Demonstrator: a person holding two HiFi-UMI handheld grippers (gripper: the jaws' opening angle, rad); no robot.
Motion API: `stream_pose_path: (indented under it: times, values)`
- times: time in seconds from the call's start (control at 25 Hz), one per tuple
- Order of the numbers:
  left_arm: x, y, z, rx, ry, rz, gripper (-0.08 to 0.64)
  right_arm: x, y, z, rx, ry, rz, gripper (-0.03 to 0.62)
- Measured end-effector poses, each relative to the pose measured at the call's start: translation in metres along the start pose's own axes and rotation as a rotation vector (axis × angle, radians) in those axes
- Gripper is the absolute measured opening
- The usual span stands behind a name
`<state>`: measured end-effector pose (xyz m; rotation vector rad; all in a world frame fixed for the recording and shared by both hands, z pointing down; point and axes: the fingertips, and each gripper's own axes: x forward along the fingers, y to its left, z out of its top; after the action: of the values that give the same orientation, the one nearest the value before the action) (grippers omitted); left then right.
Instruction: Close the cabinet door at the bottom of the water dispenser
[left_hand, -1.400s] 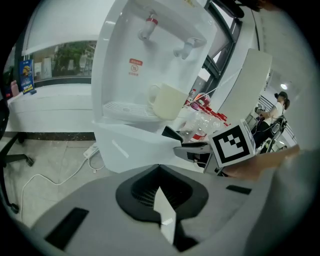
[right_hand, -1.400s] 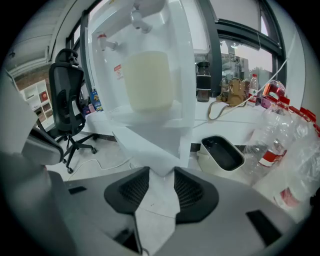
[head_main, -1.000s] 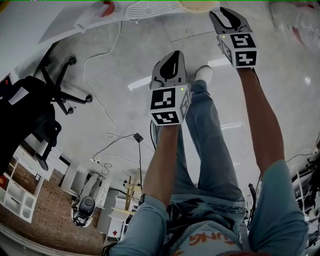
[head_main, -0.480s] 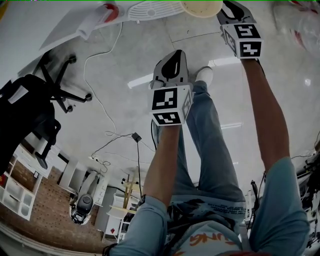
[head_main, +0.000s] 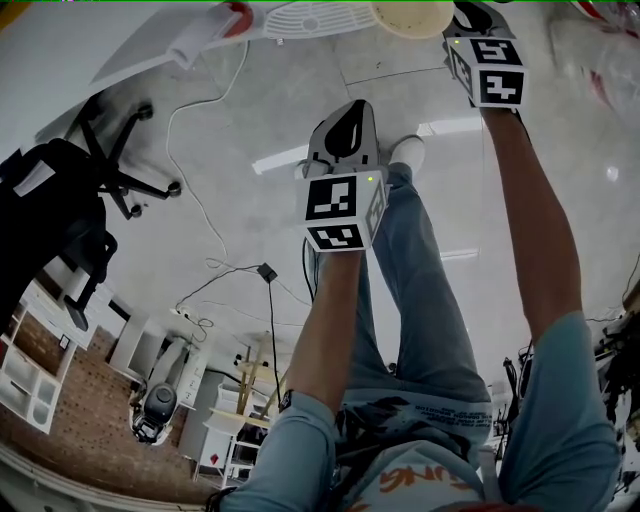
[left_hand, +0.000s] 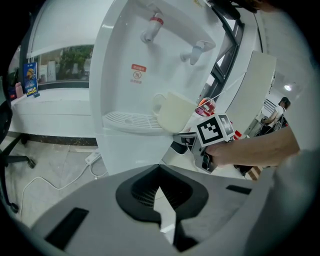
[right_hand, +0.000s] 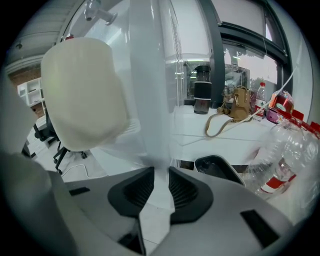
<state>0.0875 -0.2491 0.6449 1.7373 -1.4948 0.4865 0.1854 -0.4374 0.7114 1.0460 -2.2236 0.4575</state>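
Right gripper (head_main: 472, 15) has gone further up the head view since a second ago. It is now at the top edge, just beside the cream mug (head_main: 410, 14). Left gripper (head_main: 347, 115) has kept its place.

Head view, left to right:
- Office chair (head_main: 70, 210) at far left, well apart from the work.
- Left gripper mid-frame, held out over the floor, touching nothing.

Left gripper view: jaws together, nothing between them. Ahead of it is the water dispenser (left_hand: 135, 75), with the mug standing on the drip tray (left_hand: 125, 120) under the taps.

Right of the dispenser a white panel stands out from the body. I take it for the cabinet door (left_hand: 256, 85), open. The right gripper sits just beside it.

Right gripper view: jaws have just been closing. The door's edge is between them and fills the gap, so I read it as clamped on that edge, though blur leaves some doubt. Plastic bottle (right_hand: 280, 165) further right, not involved.

Progress: early.
- Done: door edge reached and apparently gripped.
- Not yet done: door swung.
- Left to do: bring it round and press it flush against the dispenser's base.

Cabinet opening itself not in view.
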Motion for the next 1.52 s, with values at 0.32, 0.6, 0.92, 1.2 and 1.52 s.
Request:
stream_pose_path:
  times: [0.32, 0.6, 0.92, 1.2, 1.52]
  values:
    - [-0.009, 0.002, 0.004, -0.008, -0.033, 0.007, 0.008, -0.023, 0.006, -0.020, 0.083, 0.020, -0.011, 0.037]
    - [-0.023, -0.001, 0.009, -0.010, -0.072, -0.024, 0.008, -0.071, 0.034, -0.035, 0.199, 0.006, 0.008, 0.037]
    - [-0.060, -0.010, 0.004, 0.051, -0.105, -0.080, 0.008, -0.131, 0.097, -0.038, 0.244, -0.058, 0.097, 0.032]
    - [-0.123, -0.002, 0.033, 0.138, -0.179, -0.073, 0.008, -0.185, 0.143, 0.006, 0.225, -0.140, 0.113, 0.029]
    - [-0.214, 0.027, 0.074, 0.174, -0.258, -0.062, 0.008, -0.234, 0.224, 0.077, 0.185, -0.198, 0.141, 0.029]
